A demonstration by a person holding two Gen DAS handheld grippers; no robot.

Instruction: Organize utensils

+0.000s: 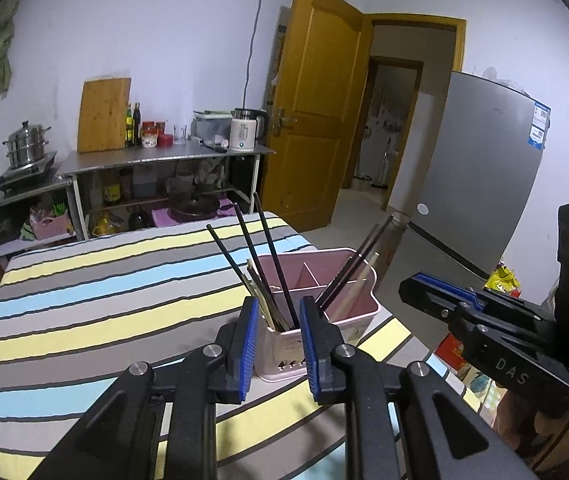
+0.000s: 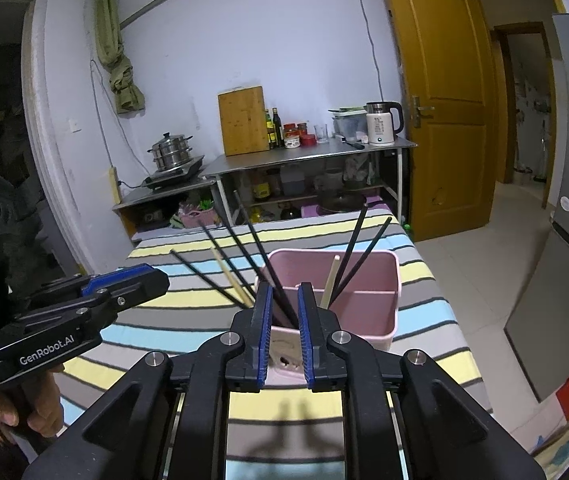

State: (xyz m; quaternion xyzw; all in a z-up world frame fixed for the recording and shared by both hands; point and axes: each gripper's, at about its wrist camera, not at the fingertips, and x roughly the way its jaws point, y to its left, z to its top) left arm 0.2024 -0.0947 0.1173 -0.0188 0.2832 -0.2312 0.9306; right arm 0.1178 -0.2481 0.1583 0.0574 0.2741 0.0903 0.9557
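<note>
Chopsticks point(image 2: 262, 264) stand sorted in the pink holder point(image 1: 358, 312) on the striped bed point(image 1: 84, 280) — so both grippers, left point(image 1: 276, 340) and right point(image 2: 284, 332), hang narrowly parted, empty.

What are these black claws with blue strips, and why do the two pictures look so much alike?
No robot here: a person holds a pistol-grip tool in each hand, each with a camera looking along its two fingers. So one picture is from the left tool, the other from the right tool, and each also catches the other tool at its side. Both point at a pink holder on a striped cloth. Chopsticks, black and pale, stand in its compartments. Both tools look open with nothing gripped; the chopsticks seen between the blue pads stand in the holder behind them.
</note>
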